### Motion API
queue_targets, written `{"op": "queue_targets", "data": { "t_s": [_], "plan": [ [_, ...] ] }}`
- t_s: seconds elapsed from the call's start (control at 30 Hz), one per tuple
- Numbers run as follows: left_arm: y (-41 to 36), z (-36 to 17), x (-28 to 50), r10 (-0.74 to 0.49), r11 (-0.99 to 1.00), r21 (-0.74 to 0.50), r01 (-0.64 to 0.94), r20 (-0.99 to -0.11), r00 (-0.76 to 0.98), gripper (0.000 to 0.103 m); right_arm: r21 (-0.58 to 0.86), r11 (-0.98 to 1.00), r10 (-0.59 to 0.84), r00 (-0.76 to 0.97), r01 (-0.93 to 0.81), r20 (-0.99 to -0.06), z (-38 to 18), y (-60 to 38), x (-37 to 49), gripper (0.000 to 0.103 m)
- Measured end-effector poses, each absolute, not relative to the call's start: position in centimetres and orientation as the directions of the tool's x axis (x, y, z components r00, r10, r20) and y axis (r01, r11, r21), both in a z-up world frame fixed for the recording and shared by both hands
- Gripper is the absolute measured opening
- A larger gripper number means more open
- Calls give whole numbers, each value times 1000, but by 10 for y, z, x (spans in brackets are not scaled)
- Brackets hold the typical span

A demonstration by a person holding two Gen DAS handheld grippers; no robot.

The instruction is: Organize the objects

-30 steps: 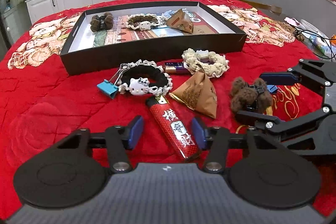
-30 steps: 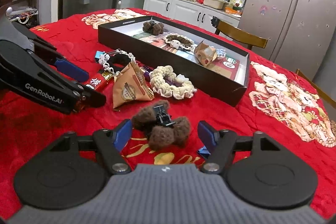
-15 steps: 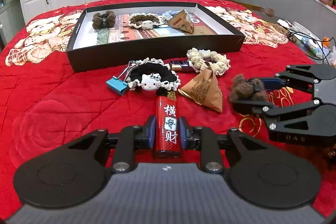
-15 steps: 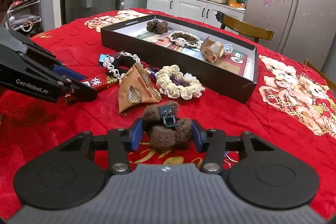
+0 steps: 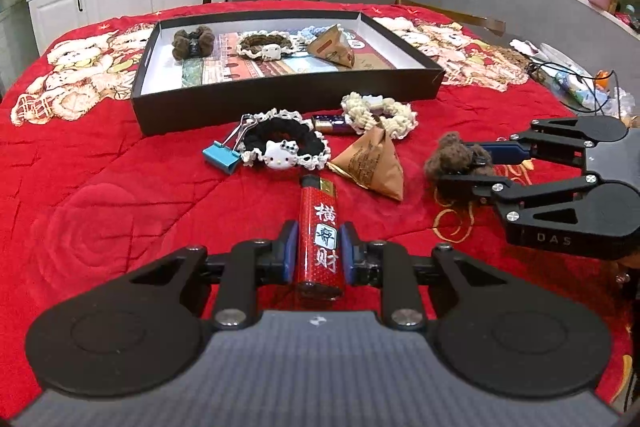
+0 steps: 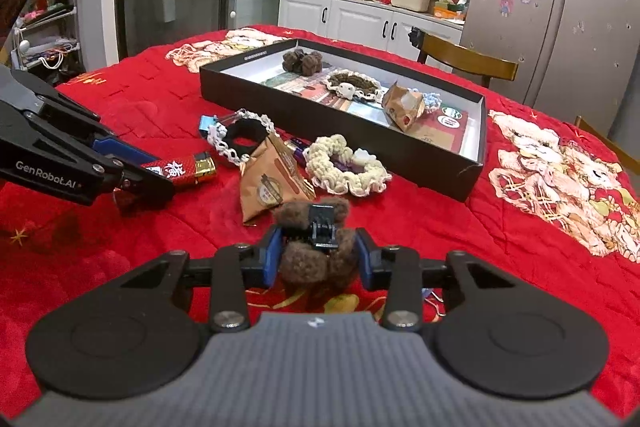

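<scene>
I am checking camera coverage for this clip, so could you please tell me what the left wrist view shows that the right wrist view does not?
Only the left wrist view shows the left gripper closed on the body of the red lighter, the white cat charm on the black scrunchie, and the cables at the table's edge.

Only the right wrist view shows the right gripper clamped on the brown furry hair clip with its black claw facing the camera.

Both show the black tray, the cream scrunchie and the brown paper packet.
</scene>
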State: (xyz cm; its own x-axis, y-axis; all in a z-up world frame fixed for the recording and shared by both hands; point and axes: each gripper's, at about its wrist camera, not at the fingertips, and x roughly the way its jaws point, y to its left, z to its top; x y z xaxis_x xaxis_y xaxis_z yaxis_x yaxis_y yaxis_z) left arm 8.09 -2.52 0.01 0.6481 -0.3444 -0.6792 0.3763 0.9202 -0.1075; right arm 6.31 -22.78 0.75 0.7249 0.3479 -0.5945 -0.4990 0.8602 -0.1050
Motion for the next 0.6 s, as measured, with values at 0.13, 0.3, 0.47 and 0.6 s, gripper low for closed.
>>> {"op": "queue_targets", "data": {
  "t_s": [0.13, 0.3, 0.47, 0.6],
  "plan": [
    [-21, 9, 75, -362, 915, -118, 385, -662, 656, 27, -103, 860, 354, 731, -499, -583, 15, -227, 59, 42],
    [-14, 23, 71, -378, 912, -131, 389, -637, 671, 27, -102, 865, 358, 745, -492, -562, 27, -228, 57, 42],
    [-5, 36, 75, -387, 912, -147, 382, -613, 689, 26, -96, 873, 359, 763, -479, -537, 44, -231, 61, 42],
    [1, 48, 87, -364, 923, -127, 364, -597, 715, 26, -121, 877, 344, 783, -465, -519, 57, -230, 70, 42]
  ]
}}
